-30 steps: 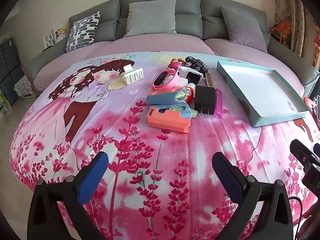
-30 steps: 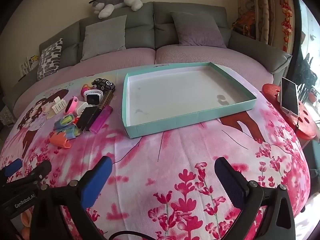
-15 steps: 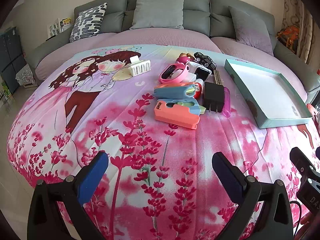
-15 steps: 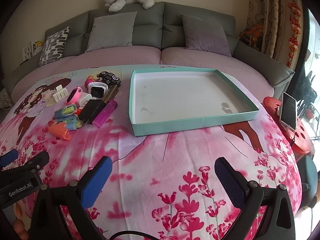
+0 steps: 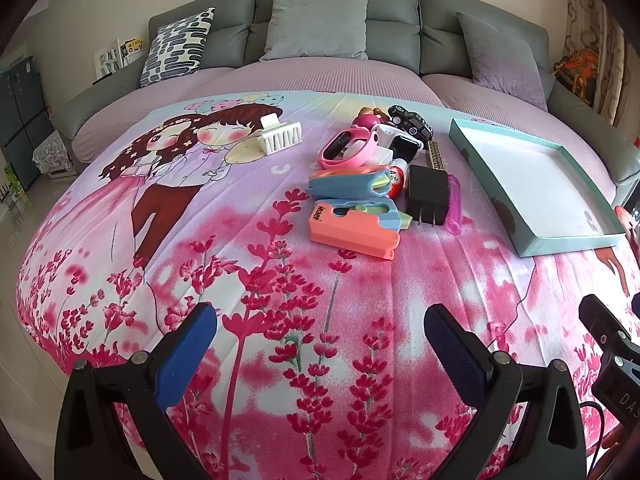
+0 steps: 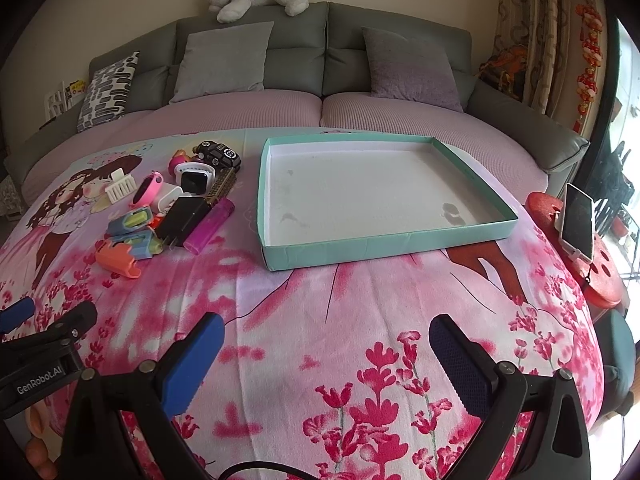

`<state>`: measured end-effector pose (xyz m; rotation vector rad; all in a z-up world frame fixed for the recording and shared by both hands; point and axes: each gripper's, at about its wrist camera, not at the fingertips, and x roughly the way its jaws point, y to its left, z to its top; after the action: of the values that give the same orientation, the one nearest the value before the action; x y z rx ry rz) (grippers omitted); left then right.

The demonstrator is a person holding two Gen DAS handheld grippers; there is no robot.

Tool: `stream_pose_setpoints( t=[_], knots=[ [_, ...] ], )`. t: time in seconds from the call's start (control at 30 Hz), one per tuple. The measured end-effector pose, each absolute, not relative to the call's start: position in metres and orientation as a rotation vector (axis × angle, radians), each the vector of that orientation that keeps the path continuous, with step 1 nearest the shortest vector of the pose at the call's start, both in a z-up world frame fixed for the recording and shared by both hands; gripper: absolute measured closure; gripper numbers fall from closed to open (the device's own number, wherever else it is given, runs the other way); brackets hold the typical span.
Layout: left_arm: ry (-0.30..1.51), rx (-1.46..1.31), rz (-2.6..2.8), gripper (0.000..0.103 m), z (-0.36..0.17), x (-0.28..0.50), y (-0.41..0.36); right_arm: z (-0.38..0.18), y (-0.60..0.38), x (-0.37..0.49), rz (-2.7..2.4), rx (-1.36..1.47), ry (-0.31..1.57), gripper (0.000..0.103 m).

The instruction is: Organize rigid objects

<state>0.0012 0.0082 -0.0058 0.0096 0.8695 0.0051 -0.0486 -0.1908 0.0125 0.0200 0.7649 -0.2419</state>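
Note:
A pile of small rigid objects lies on the pink flowered cloth: an orange utility knife [image 5: 352, 232], a blue one [image 5: 348, 186], a black charger [image 5: 427, 195], a purple lighter [image 5: 454, 208], a pink watch band [image 5: 348, 148], a white smartwatch [image 5: 400, 142], a black toy car [image 5: 410, 118] and a white hair clip [image 5: 280, 136]. An empty teal tray [image 6: 384, 236] sits to their right. My left gripper [image 5: 320, 344] is open and empty, short of the pile. My right gripper [image 6: 326, 354] is open and empty, in front of the tray.
A grey sofa with cushions [image 6: 224, 58] runs behind the table. A red stool with a phone [image 6: 576, 220] stands at the right. The left gripper shows at the lower left of the right wrist view [image 6: 44, 340].
Both grippers have moved forward and lower towards the table; the pile and the tray look larger and nearer. Nothing was taken hold of.

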Motion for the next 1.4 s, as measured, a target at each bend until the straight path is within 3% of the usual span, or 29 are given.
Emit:
stream_pose_setpoints(
  t=[1.4],
  knots=[
    [0.892,0.000,0.013,0.000,-0.0125,0.0046,0.0117,0.0107,-0.1913,-0.0483,-0.245,0.019,0.772,0.000]
  ],
)
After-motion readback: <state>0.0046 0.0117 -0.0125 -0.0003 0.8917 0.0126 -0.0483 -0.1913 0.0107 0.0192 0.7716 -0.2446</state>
